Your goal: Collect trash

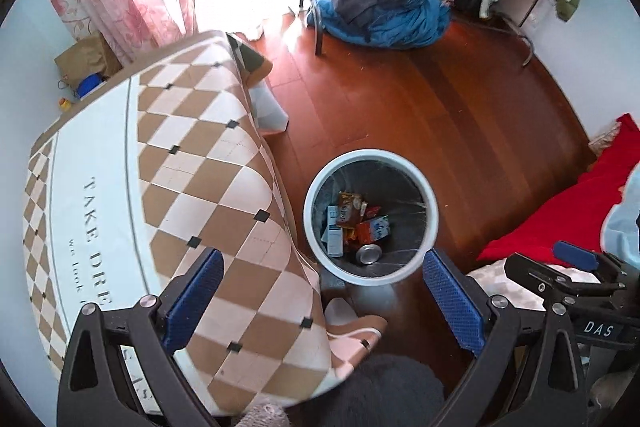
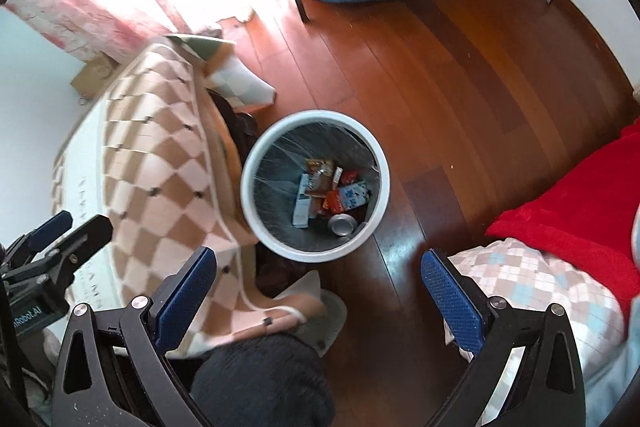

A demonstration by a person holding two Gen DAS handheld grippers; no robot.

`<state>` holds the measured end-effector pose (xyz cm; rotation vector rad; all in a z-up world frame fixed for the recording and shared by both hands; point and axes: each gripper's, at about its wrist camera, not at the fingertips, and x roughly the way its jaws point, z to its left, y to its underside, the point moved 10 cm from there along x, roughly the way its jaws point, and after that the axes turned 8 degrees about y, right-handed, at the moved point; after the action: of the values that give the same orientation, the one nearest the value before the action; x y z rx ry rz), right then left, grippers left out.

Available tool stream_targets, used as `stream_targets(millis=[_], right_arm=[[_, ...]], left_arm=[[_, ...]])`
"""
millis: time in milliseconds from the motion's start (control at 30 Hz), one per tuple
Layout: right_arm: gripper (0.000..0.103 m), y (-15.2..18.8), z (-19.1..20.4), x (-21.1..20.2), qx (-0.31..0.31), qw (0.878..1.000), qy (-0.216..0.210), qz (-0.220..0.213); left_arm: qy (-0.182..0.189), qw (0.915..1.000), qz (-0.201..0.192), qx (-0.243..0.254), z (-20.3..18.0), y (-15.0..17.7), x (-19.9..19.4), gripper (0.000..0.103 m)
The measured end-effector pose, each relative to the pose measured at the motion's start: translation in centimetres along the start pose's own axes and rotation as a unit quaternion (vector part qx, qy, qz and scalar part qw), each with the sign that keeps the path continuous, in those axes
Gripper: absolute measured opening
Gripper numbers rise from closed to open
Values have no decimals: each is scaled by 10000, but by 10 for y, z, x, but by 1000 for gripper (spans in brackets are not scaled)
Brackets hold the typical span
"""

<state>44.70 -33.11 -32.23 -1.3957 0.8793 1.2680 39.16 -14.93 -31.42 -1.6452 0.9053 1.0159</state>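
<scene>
A round white trash bin point(image 1: 430, 215) with a clear liner stands on the wood floor beside a low table; it also shows in the right wrist view point(image 2: 382, 163). Inside lie snack wrappers point(image 1: 352, 209), small cartons point(image 2: 352, 197) and a silver can point(image 1: 368, 254), the can also in the right wrist view point(image 2: 342, 225). My left gripper point(image 1: 322, 291) is open and empty, held above and just short of the bin. My right gripper point(image 2: 318, 291) is open and empty too, above the floor near the bin. Each gripper shows at the edge of the other's view.
A table under a brown-and-white checked cloth point(image 1: 192, 163) stands left of the bin. A red blanket point(image 2: 572, 203) and a checked cushion point(image 2: 532, 283) lie to the right. A heap of blue and dark clothes point(image 1: 380, 7) and a clothes rack stand at the far side.
</scene>
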Motion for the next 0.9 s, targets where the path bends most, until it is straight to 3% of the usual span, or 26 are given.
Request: stream_targets(millis=[500,900], right_arm=[[103,18,43,-142,-304,9951,-796,-498],[103,34,54,-188,-398,9912,-1131,-566]], left_arm=[[722,9965,-388,149,-20,1,-120,102],[1061,9930,-491,191,-27,11,-165,102]])
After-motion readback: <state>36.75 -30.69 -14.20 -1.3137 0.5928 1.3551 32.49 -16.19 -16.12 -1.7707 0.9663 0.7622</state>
